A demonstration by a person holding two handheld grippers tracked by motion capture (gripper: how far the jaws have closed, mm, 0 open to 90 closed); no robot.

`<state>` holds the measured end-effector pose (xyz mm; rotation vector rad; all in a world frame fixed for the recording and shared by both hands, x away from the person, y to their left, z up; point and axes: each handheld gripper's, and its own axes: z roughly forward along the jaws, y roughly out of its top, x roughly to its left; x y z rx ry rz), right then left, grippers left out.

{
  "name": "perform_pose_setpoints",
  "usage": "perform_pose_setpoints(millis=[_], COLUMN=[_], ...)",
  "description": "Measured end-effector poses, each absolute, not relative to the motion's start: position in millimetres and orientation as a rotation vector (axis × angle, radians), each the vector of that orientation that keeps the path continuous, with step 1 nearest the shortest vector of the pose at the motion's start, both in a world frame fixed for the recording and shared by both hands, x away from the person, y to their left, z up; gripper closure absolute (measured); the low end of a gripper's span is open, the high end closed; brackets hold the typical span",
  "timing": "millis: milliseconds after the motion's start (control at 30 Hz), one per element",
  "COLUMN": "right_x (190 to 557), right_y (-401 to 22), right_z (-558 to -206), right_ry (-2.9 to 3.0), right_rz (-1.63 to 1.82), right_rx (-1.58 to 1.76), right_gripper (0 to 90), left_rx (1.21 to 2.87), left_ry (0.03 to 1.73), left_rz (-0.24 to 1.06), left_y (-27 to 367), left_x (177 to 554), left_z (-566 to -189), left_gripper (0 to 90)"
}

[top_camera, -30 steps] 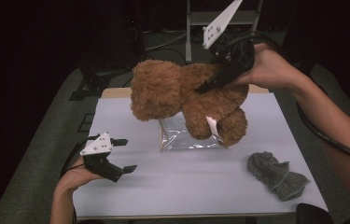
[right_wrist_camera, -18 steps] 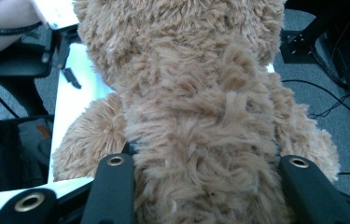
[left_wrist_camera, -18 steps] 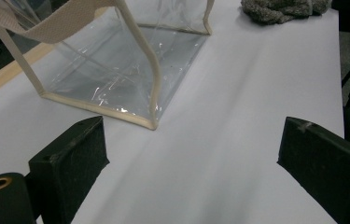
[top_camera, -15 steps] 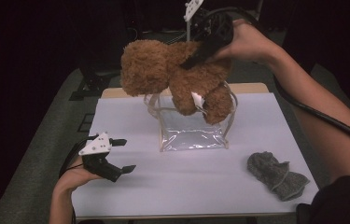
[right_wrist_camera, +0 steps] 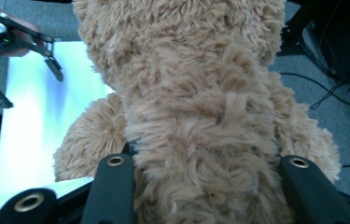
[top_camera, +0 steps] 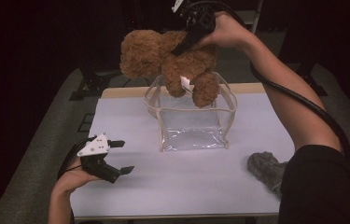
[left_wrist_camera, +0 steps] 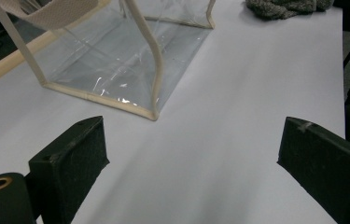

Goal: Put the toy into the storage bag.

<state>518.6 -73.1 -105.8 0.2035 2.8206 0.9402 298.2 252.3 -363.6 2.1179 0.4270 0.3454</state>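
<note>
High view: brown teddy bear (top_camera: 170, 63), upper centre, long axis level, head frame-left, legs dangling over clear bag (top_camera: 191, 122); right gripper (top_camera: 192, 33) clamped on its back; left gripper (top_camera: 119, 157), lower left, agape, empty; left gripper view: bag upper left; right gripper view: bear's body pinched between jaws.

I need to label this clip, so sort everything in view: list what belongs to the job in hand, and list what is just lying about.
In the job:
- teddy bear, clamped in the right gripper
- clear bag, standing open under the bear

Lying about:
- grey cloth, near the table's right edge
- left gripper, open, resting on the table, holding nothing
</note>
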Motion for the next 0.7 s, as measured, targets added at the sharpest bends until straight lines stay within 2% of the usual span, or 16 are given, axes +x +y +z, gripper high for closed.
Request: perform_pose_setpoints(millis=[467,700], right_x=[487,501], right_y=[-76,-94], right_z=[-147,-160], right_ry=[2.891,2.884], right_rz=[0.974,0.993], right_rx=[0.140,0.239], right_gripper=[55.4,55.3], left_rx=[2.131,2.136], left_ry=[0.426,0.417], left_rz=[0.336,0.330], left_y=[249,245], left_x=[295,296], left_z=[-366,-366], left_gripper=[7.1,7.1])
